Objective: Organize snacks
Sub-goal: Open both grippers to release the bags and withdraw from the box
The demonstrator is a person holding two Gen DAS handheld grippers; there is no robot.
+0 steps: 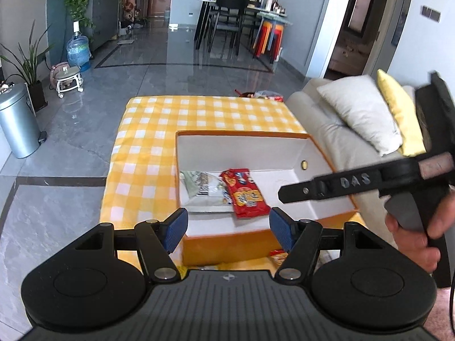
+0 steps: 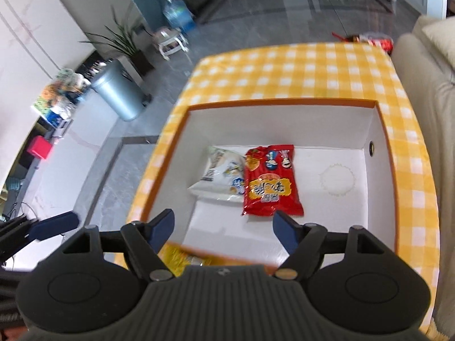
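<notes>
Snacks lie side by side on the floor of an open orange box (image 2: 382,130) with a white inside: a red packet (image 2: 270,183) and, touching its left edge, a pale white-and-green packet (image 2: 220,174). The box sits on a table covered in yellow-checked cloth (image 2: 284,65), beside a beige sofa (image 1: 327,130) with a grey cushion (image 1: 361,113) and a yellow one (image 1: 398,108).

The left gripper (image 1: 229,228) hovers at the near wall of the box, its blue-padded fingers spread wide with nothing between them. The right gripper (image 2: 223,228) hangs over the box from higher up, fingers likewise spread and holding nothing; in the left wrist view it reaches in from the right, blurred, with only one dark finger clear.

Below the box's near wall, partly hidden behind each gripper's body, more wrapping peeks out: a reddish scrap (image 1: 277,255) and a yellow packet (image 2: 182,258), both too cut off to read. Beyond the table's far corner, red packaging (image 2: 375,41) on the floor is smeared by motion. Print on the packets cannot be made out.
</notes>
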